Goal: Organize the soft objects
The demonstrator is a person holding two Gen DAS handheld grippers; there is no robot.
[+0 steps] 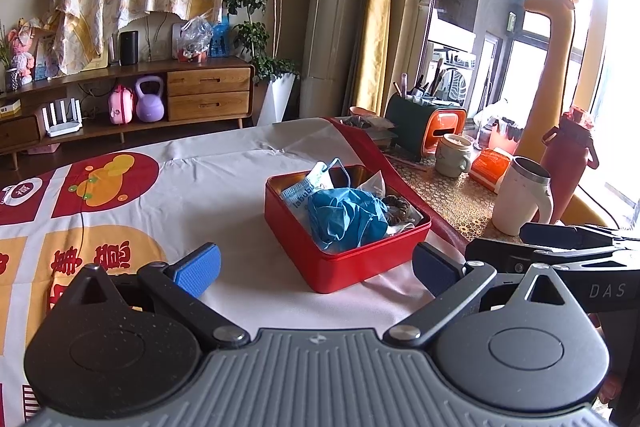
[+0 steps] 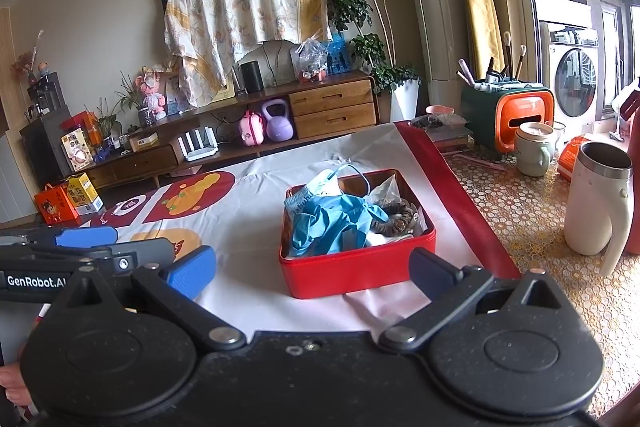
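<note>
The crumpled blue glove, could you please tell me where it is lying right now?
In both wrist views the crumpled blue glove lies inside the open red square tin, left of the brown hair scrunchie.

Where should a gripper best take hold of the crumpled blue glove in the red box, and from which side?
Probably from above, on the highest bunched fold of the blue glove, near the middle of the pile. It rises above the rim of the red box, so the walls block a side approach while the top stays free. The left gripper and the right gripper both have open jaws before the box.
</note>
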